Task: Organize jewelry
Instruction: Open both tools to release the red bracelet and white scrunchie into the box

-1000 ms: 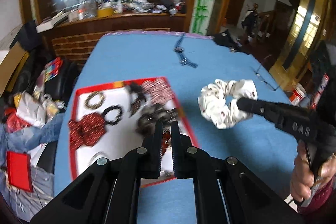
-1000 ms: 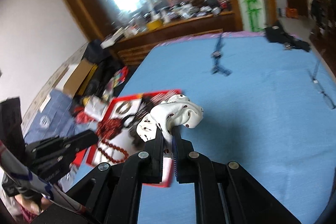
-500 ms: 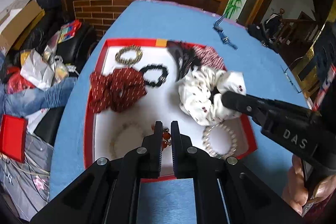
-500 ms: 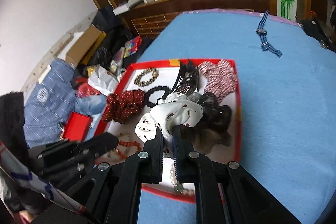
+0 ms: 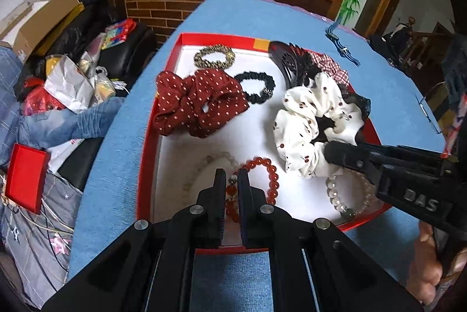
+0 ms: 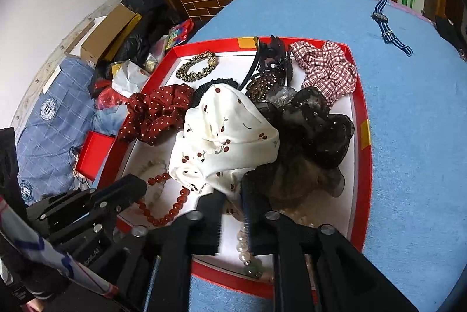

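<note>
The left gripper [image 5: 231, 177] is pinched tight on a red bead bracelet [image 5: 264, 166], which lies on the white floor at the near edge of the red tray [image 5: 149, 136]. The right gripper [image 6: 233, 195] has its jaws opening, with a fold of the white cherry-print scrunchie [image 6: 224, 133] between them; I cannot tell whether the pads press on it. That scrunchie rests in the tray, leaning on a dark gauzy scrunchie [image 6: 315, 122]. Beside it lie a pearl bracelet [image 5: 344, 195] at the near right corner, a dark red dotted scrunchie [image 5: 198, 101], a black hair tie [image 5: 256, 87], a leopard-print hair tie [image 5: 214, 56] and a red checked scrunchie [image 6: 327, 69]. The tray sits on a blue tablecloth [image 6: 408, 136], with a striped watch [image 6: 388, 22] farther off.
</note>
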Available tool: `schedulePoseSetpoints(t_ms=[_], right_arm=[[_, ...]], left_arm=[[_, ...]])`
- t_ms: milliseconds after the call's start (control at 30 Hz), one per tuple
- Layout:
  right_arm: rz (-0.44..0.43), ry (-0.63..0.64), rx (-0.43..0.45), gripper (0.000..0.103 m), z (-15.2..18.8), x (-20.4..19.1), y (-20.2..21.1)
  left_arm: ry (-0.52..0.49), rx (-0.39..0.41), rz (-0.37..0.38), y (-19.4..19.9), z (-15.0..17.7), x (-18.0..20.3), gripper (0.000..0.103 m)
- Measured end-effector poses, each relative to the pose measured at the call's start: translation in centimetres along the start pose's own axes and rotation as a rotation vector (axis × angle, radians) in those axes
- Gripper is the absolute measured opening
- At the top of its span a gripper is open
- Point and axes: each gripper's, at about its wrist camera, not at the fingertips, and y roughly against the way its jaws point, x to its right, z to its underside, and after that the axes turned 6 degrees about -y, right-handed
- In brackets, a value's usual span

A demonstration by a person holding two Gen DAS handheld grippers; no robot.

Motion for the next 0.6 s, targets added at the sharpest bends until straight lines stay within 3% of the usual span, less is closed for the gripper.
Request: schedulePoseSetpoints(t_ms=[67, 367, 500, 600], right_arm=[[-0.010, 0.002, 0.020, 0.033, 0.1, 0.1, 1.0], [-0.044, 0.005, 0.158, 0.033, 0.9, 0.2, 7.8], [-0.013, 0.006, 0.223, 0.039, 2.3, 0.6, 10.5], [0.031, 0.000, 0.269, 0.044, 4.0, 1.4, 12.2]], left_arm=[[0.000, 0.015, -0.005, 0.5, 0.0, 0.0, 0.007], [-0.006, 0.131, -0.056, 4.8, -0.6, 1.7, 0.010], [-0.010, 0.212, -0.106, 6.9, 0.2, 3.5, 0.036], [-0.006, 0.268, -0.157, 8.0, 1.4, 5.0, 0.043]])
